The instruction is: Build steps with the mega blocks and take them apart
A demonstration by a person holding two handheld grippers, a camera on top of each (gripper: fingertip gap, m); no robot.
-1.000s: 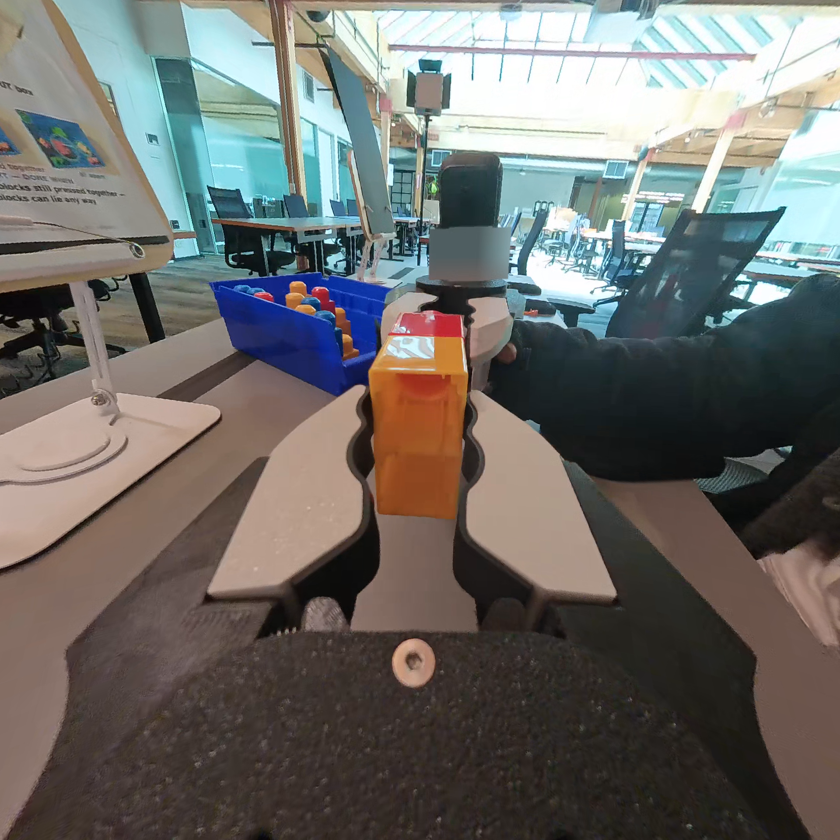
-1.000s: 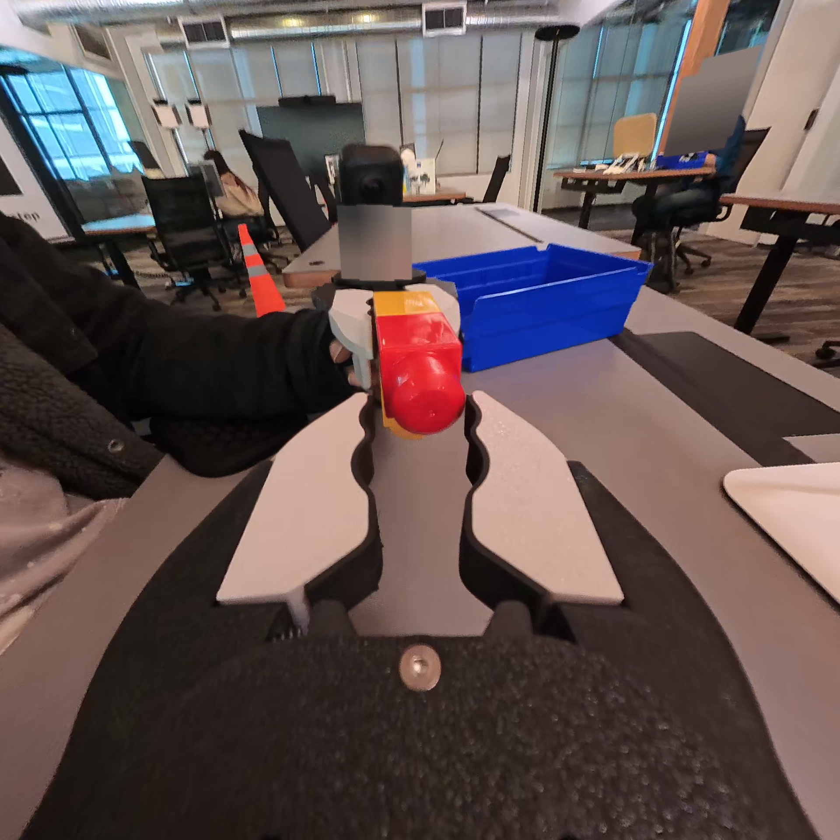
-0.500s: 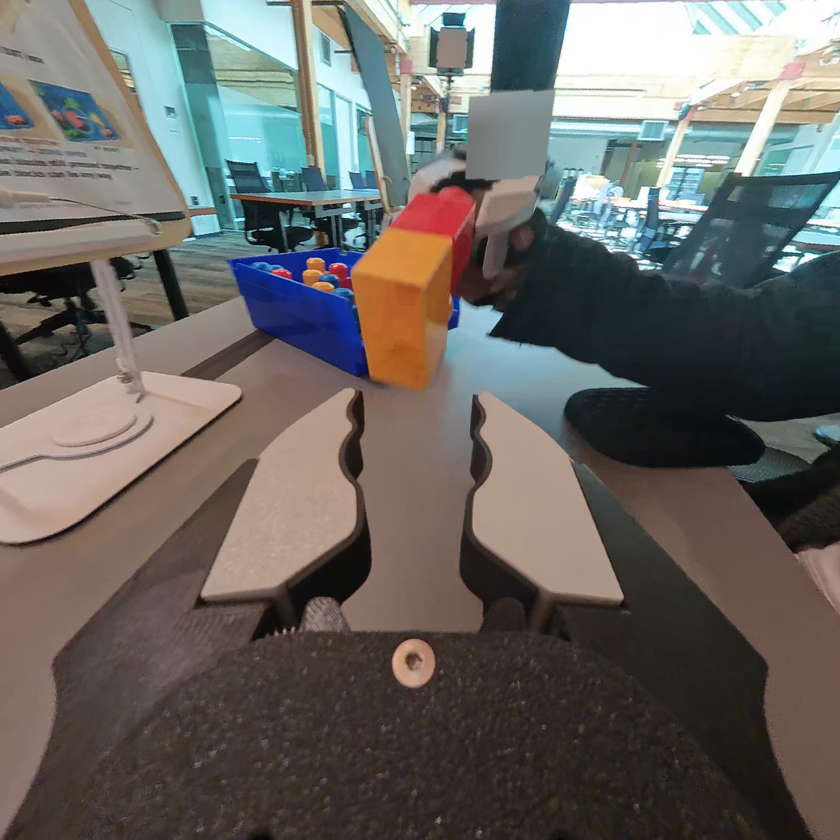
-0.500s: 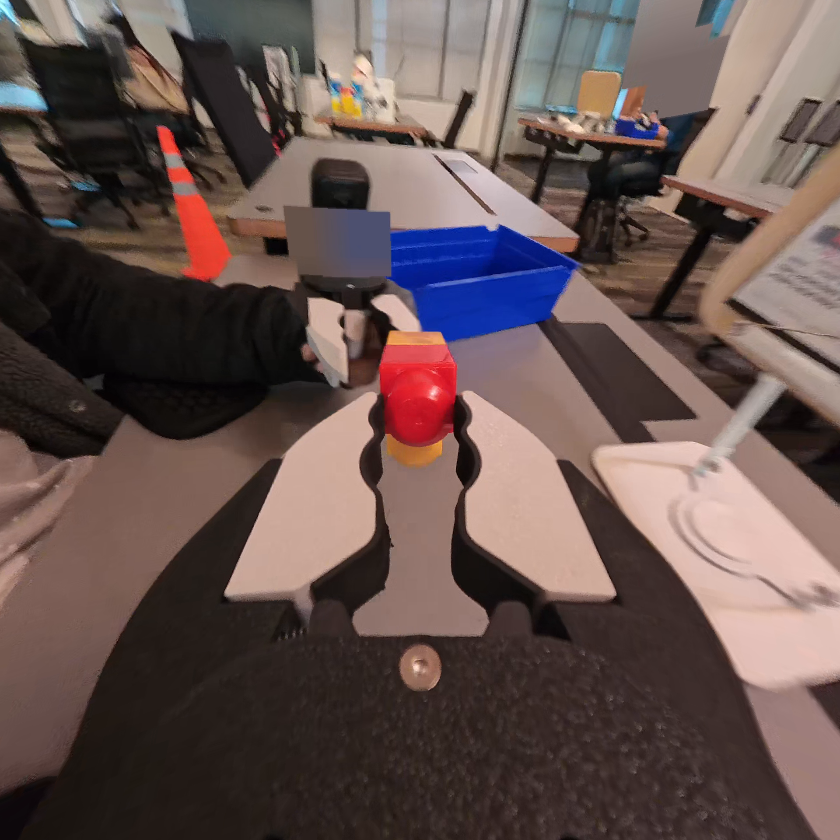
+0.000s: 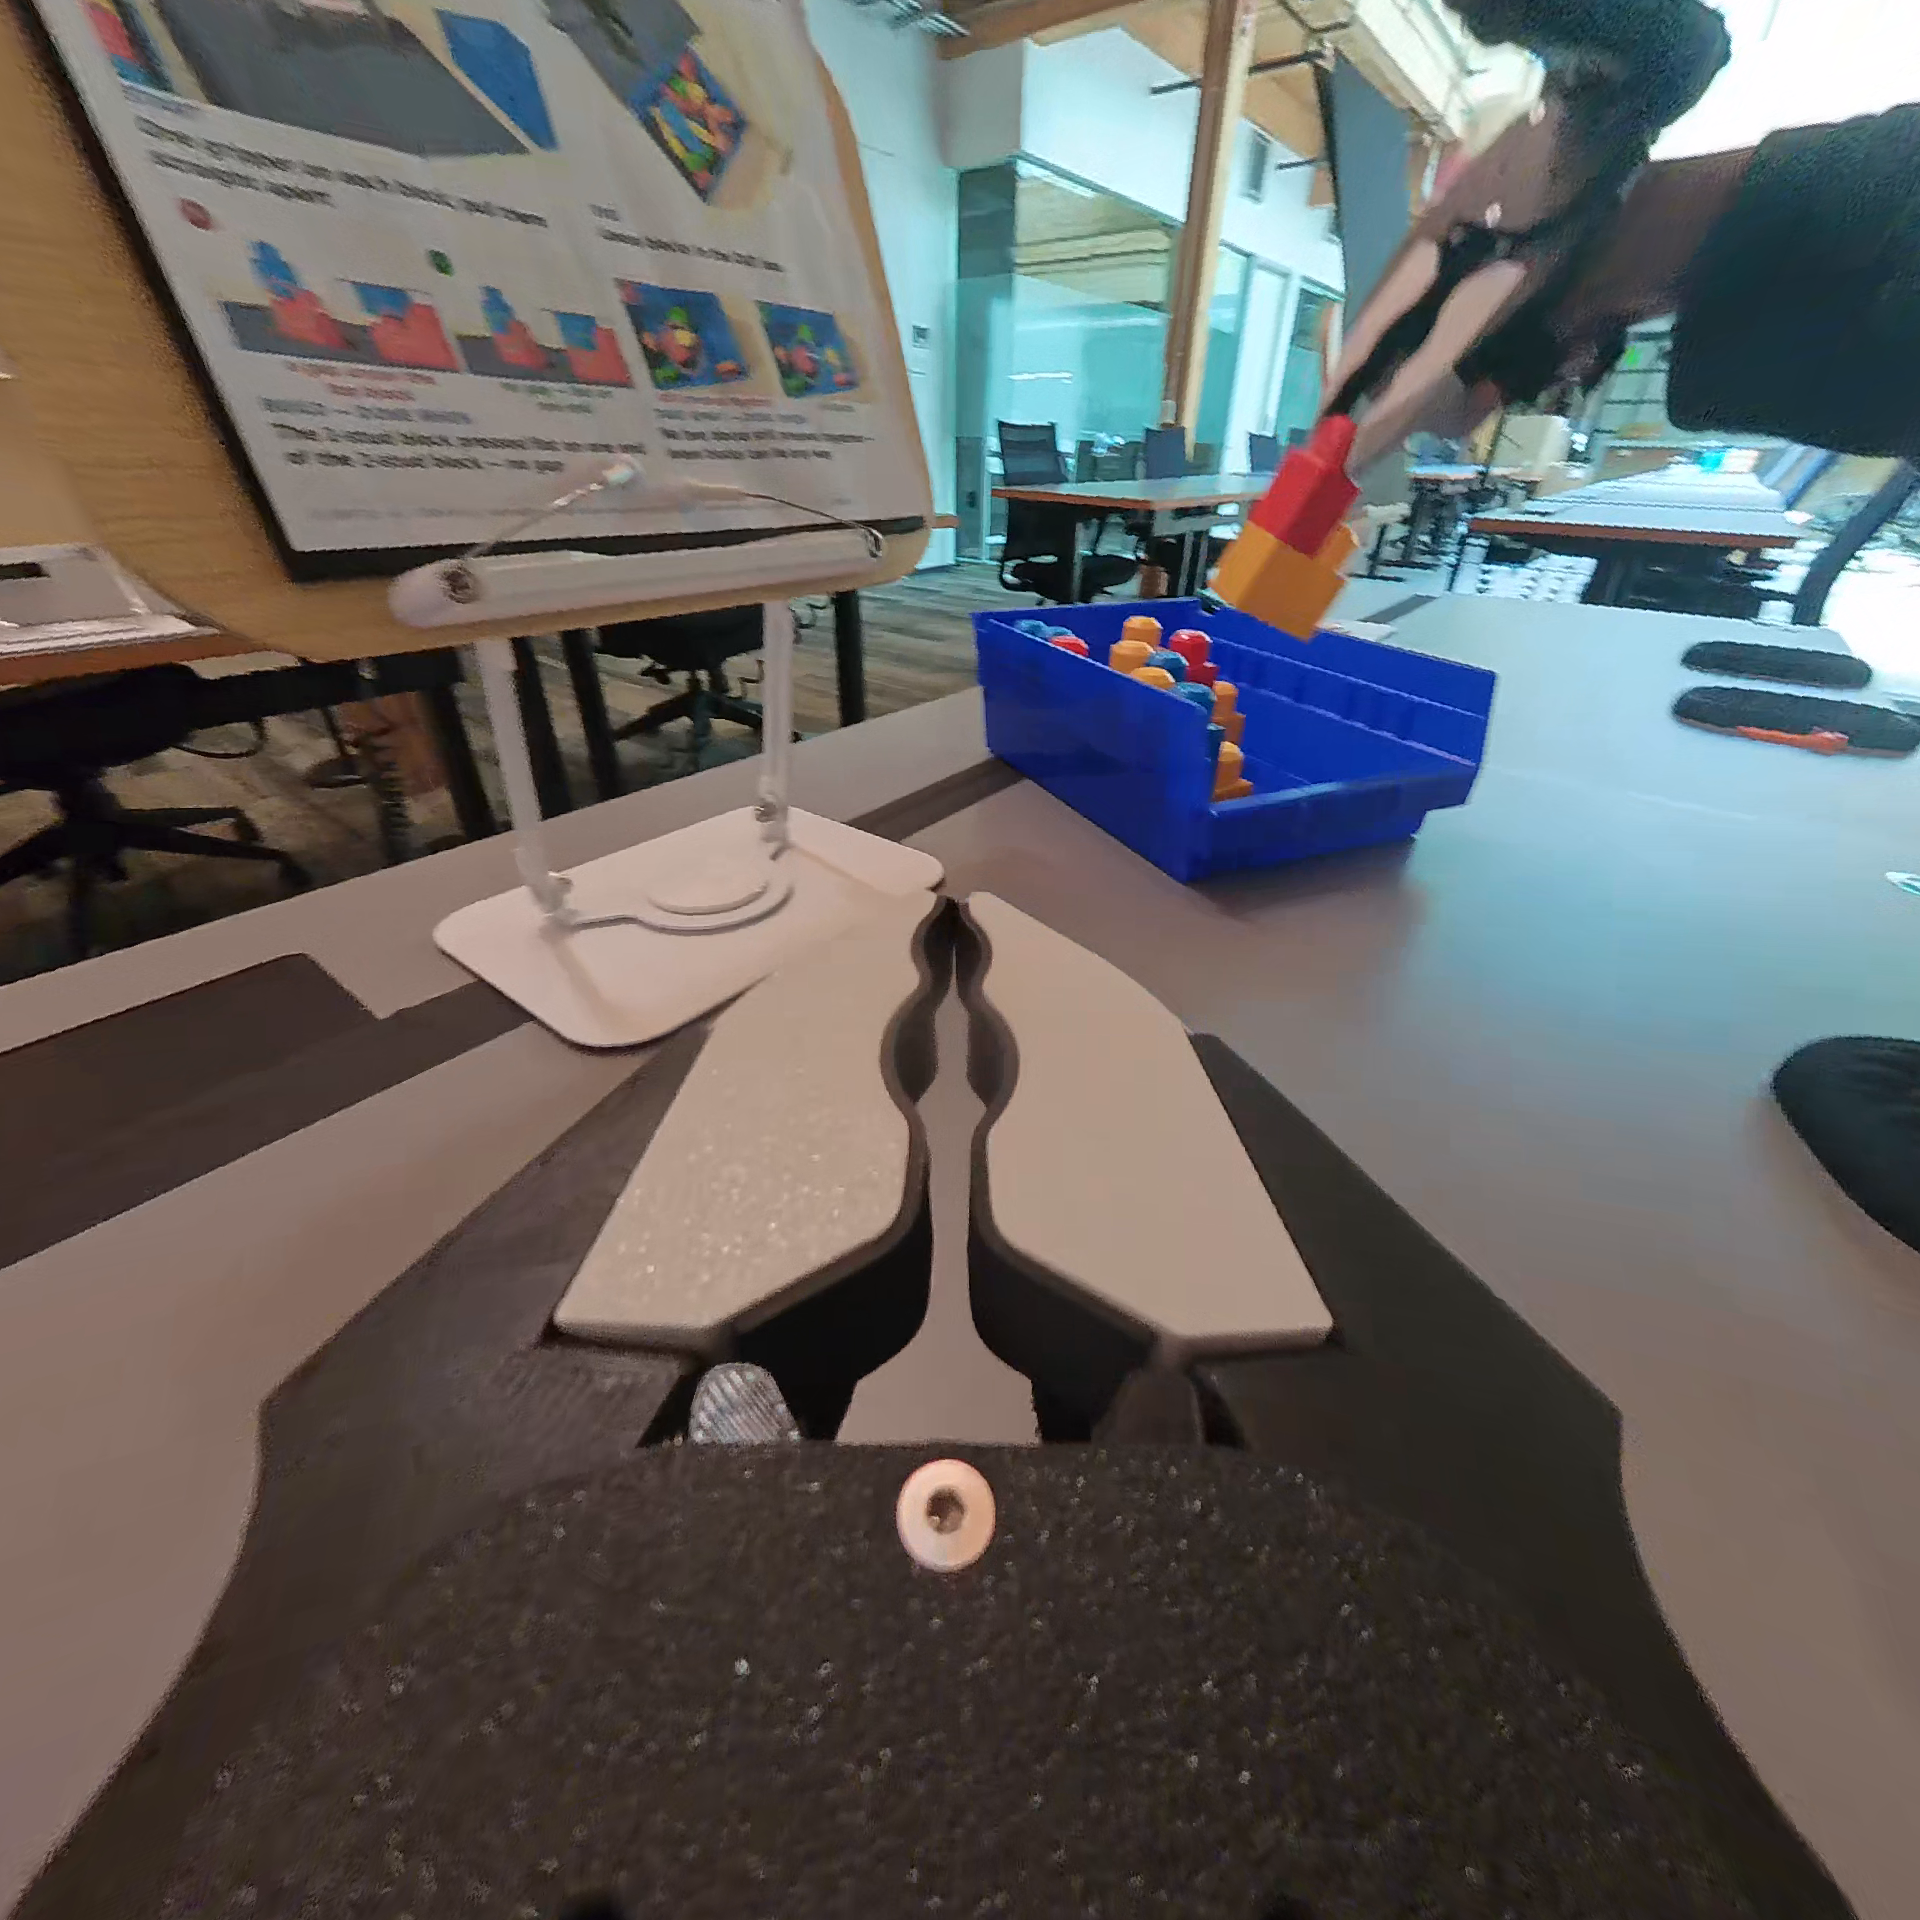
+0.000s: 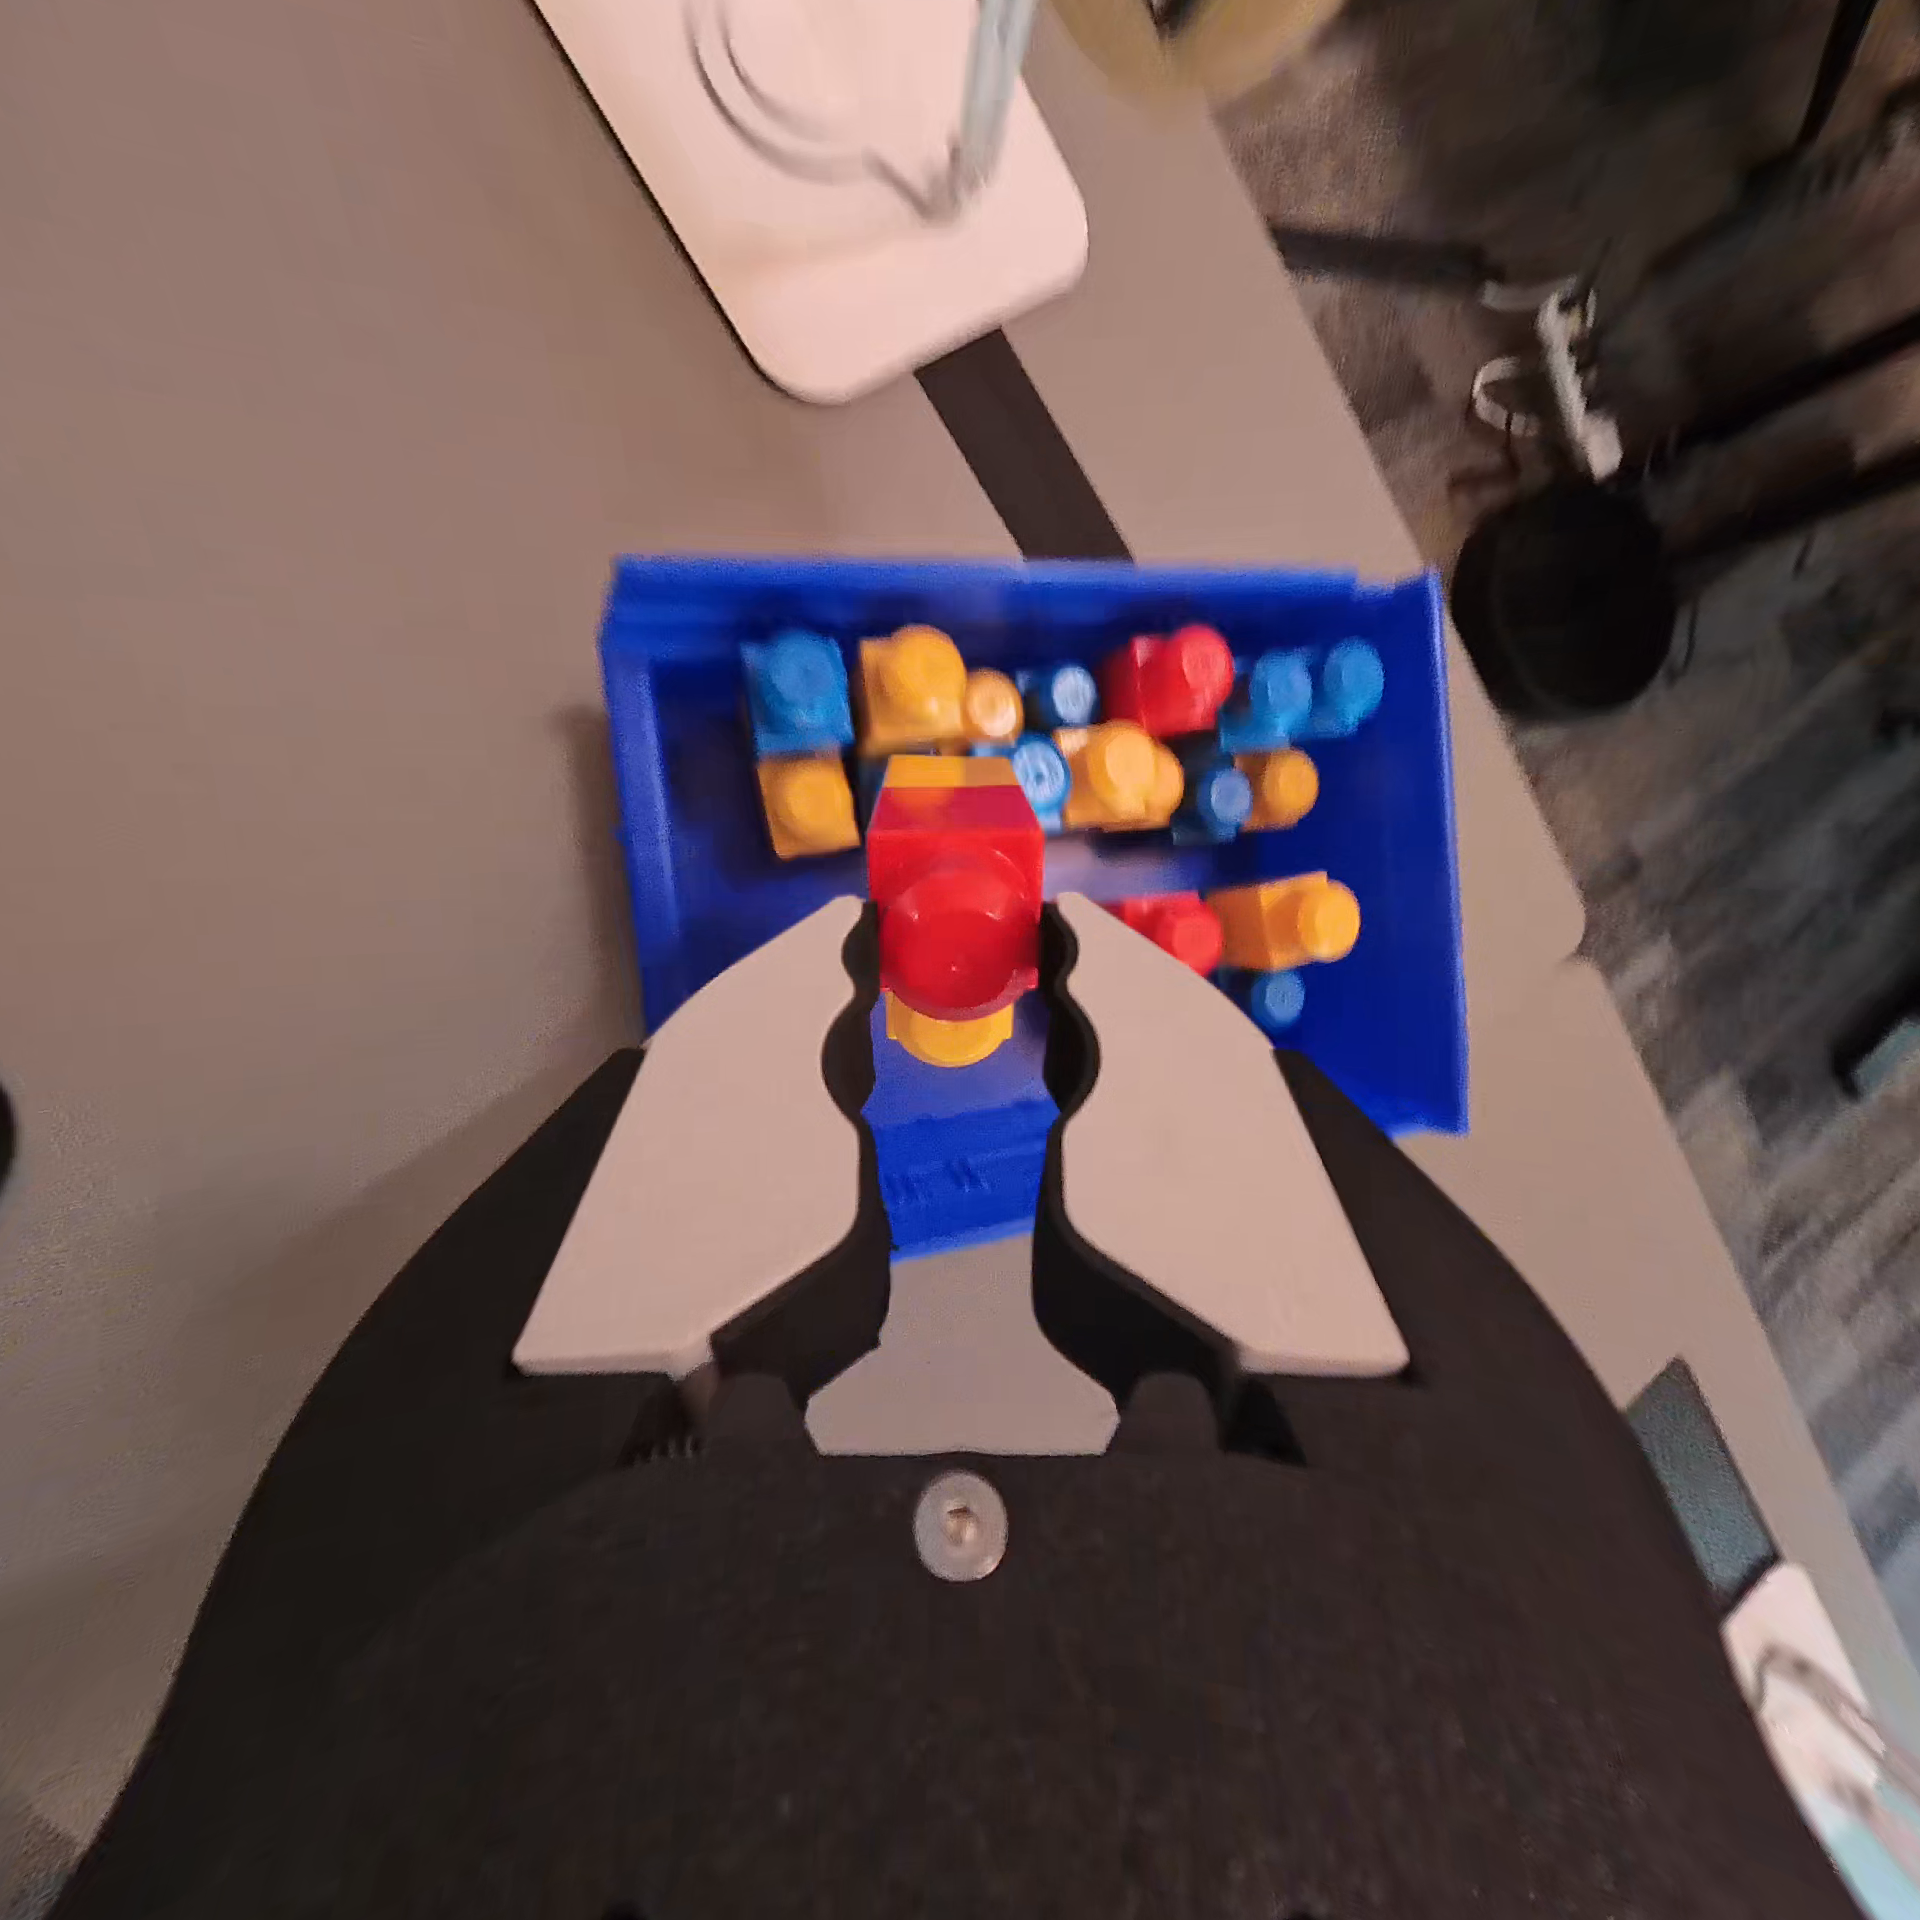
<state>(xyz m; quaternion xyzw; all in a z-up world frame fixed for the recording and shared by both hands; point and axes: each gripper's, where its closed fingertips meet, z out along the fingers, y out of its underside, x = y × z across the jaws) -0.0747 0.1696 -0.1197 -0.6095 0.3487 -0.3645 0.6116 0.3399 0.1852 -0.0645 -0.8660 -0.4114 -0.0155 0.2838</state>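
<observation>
1. blocks (image 6: 954, 914), red on orange, hang above the blue bin (image 6: 1392, 997), clamped in the right gripper (image 6: 956, 925) fingers.
2. left gripper (image 5: 954, 925) fingers pressed together, empty, near the bin on the surface (image 5: 1558, 1039).

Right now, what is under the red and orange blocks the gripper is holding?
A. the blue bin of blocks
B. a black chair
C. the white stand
A: the right gripper holds the red and orange blocks above the blue bin.
</observation>
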